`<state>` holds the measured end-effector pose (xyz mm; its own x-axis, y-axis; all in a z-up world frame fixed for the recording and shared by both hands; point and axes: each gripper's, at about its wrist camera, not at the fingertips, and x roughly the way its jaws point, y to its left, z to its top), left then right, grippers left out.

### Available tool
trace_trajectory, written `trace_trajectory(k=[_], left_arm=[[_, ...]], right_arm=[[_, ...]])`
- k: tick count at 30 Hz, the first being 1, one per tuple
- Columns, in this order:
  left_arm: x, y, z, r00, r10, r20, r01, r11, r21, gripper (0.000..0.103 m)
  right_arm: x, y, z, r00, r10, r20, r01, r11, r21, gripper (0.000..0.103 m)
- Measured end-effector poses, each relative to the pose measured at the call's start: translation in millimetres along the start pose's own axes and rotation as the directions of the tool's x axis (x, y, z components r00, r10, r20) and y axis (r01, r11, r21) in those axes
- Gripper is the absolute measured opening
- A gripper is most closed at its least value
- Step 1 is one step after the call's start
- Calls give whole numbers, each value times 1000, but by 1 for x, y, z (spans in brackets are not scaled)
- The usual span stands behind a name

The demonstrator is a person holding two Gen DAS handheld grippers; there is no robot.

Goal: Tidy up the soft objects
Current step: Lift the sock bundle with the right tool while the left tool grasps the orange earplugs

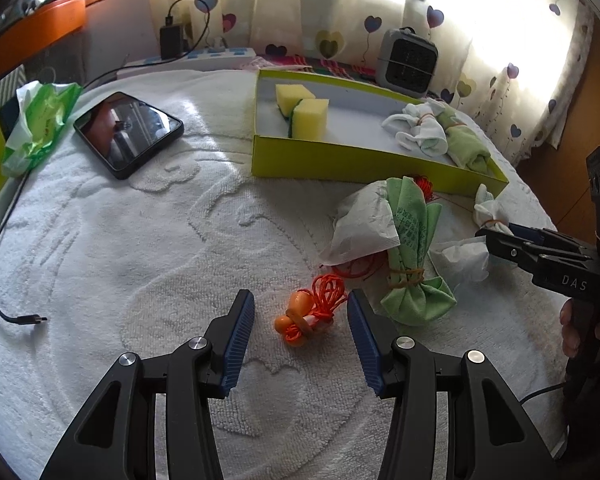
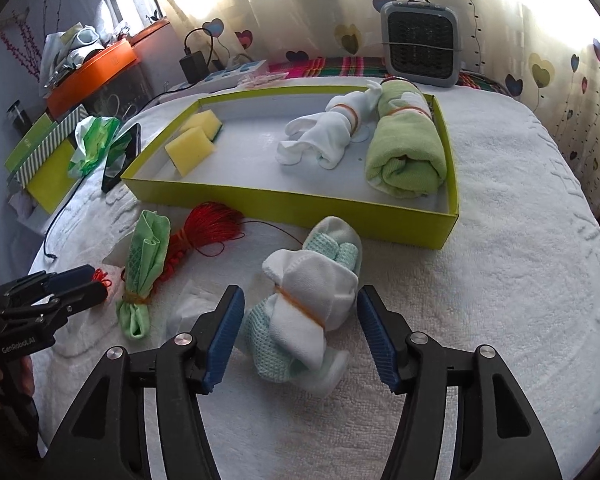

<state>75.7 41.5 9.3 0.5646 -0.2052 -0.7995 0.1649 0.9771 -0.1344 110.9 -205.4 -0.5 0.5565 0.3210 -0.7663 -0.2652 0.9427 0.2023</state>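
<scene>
My left gripper (image 1: 300, 304) stands open on the white towel, its blue pads on either side of an orange earplug-and-cord bundle (image 1: 305, 316) without touching it. My right gripper (image 2: 300, 298) is open around a white and mint cloth bundle (image 2: 312, 300) tied with a rubber band; the pads stay just clear of it. A banded green cloth (image 1: 412, 248) (image 2: 144, 264) lies between the two, beside a red cord coil (image 2: 208, 228) and crumpled tissue (image 1: 364, 228). The yellow-green tray (image 1: 340, 160) (image 2: 284, 204) holds two yellow sponges (image 2: 192, 144), a white cloth bundle (image 2: 324, 136) and a rolled green towel (image 2: 408, 148).
A black phone (image 1: 128, 132), a green plastic bag (image 1: 40, 120) and a loose charging cable (image 1: 4, 280) lie at the left. A grey fan heater (image 2: 420, 40) stands behind the tray by the heart-print curtain. An orange box (image 2: 92, 68) of clutter sits at the far left.
</scene>
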Motion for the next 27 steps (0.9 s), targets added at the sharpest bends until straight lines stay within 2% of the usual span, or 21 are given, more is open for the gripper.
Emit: trace_trajectory(k=[11,13,18,25,27], left_arm=[[0,-1,-3,1000,12,15,-12,1000,17,46],[-1,0,-3,1000,21,18,-22,1000,9,38],[-3,4,-3,1000,11,24,-11,1000,-12,27],[-5,4,-4,999,-2,33,3,1000,-15,27],[-5,4,-4,999,-1,35,2,1000,-17,26]], right_arm=[[-5,-1,-9,999,-36,28,34,998,57,60],[-6,0,-11,999,-40,31,38,997,62,60],[-6,3,-13,998,-55,39,52,997,58,60],[-7,3,-14,997,-57,46,55,997,57,60],[-7,3,-15,997,-52,49,50,997,57,56]])
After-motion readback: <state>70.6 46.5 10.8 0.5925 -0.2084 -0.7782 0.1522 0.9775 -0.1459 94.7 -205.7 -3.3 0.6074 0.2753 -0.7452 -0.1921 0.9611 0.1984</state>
